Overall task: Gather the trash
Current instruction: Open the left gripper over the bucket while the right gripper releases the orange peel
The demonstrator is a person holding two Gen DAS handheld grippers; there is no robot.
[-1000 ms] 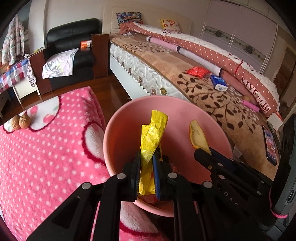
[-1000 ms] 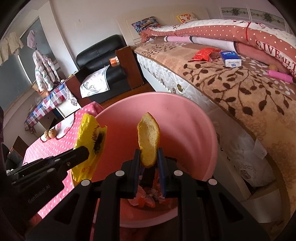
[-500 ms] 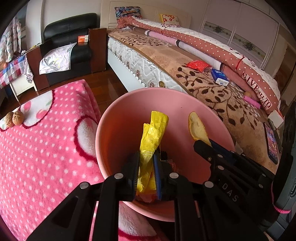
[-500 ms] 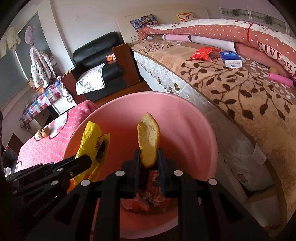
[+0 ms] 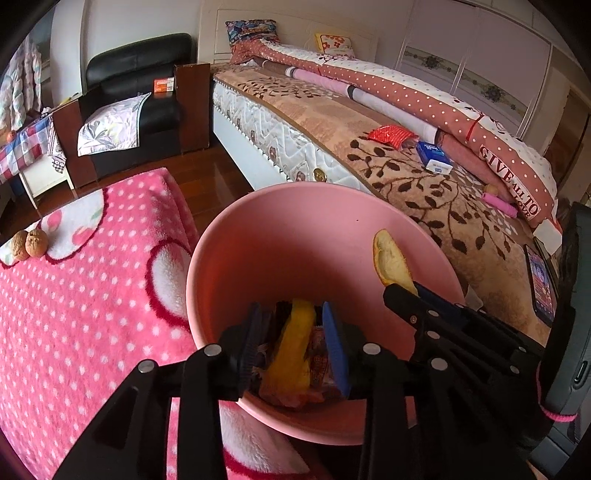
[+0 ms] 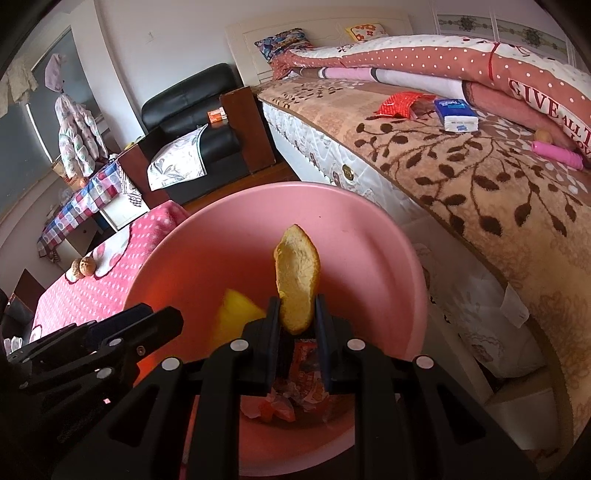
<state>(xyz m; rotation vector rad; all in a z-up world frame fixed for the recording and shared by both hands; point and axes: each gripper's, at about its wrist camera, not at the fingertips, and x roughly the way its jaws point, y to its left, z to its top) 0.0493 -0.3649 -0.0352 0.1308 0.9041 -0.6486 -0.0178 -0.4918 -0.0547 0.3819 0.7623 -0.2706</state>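
L tongs (image 5: pixel 293 325) apart, R tongs (image 6: pixel 297 314) gripping peel (image 6: pixel 298 273)

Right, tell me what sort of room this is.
A lived-in bedroom, most likely: a bed with a leaf-patterned blanket and a rolled polka-dot quilt, pillows at the headboard, and a black armchair beside it.

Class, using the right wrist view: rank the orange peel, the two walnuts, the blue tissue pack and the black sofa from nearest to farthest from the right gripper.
1. Orange peel: clamped in the right gripper, over the pink bin.
2. Two walnuts: left, on the pink blanket.
3. Blue tissue pack: upper right, on the bed.
4. Black sofa: far back, by the wall.
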